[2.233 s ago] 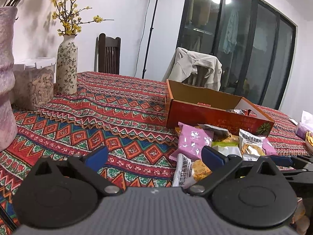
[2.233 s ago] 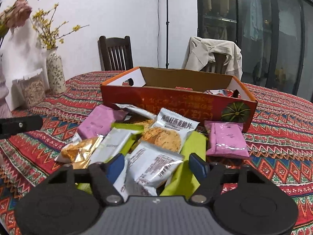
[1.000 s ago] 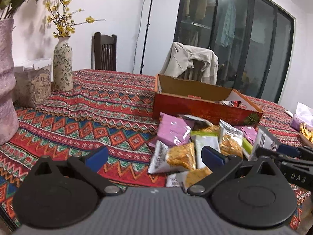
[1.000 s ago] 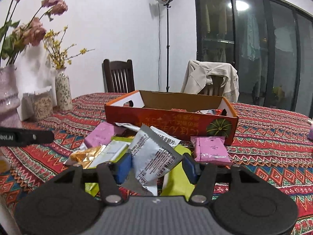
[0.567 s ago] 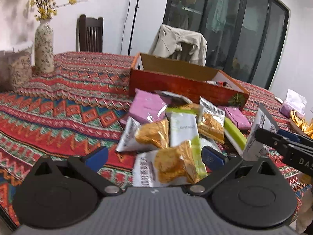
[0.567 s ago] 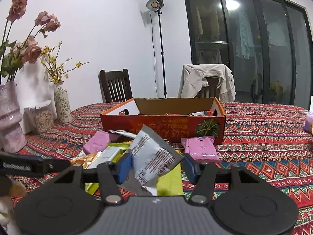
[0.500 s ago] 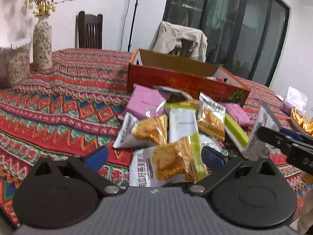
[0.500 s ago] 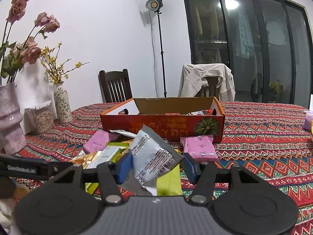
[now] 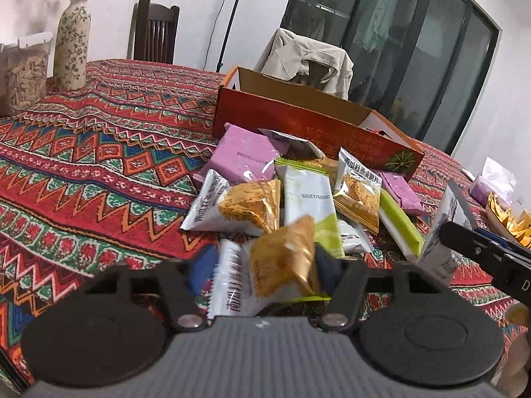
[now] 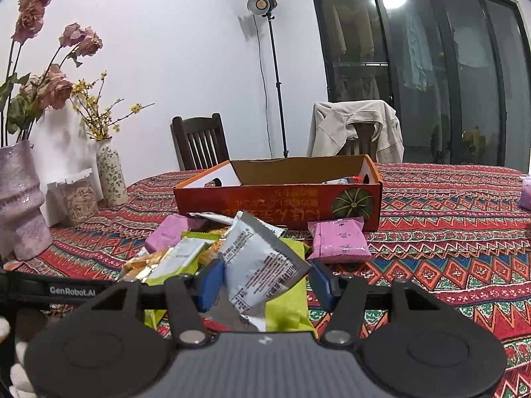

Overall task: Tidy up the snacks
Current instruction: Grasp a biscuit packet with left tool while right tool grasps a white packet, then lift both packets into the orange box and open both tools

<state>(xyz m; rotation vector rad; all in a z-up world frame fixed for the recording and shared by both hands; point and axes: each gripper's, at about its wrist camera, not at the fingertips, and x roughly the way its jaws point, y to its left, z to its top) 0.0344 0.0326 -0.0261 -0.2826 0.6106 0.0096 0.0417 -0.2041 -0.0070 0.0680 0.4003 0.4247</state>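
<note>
On a tabletop (image 9: 99,152) covered in a red patterned cloth, a pile of snack packets (image 9: 298,185) lies just in front of an open orange cardboard box (image 10: 278,199). The left gripper (image 9: 262,265) has just been closing its jaws on a gold and white snack packet (image 9: 275,272) (blurred). The right gripper (image 10: 265,280) holds a tilted grey packet (image 10: 262,265) clamped between its blue pads, above the pile.
</note>
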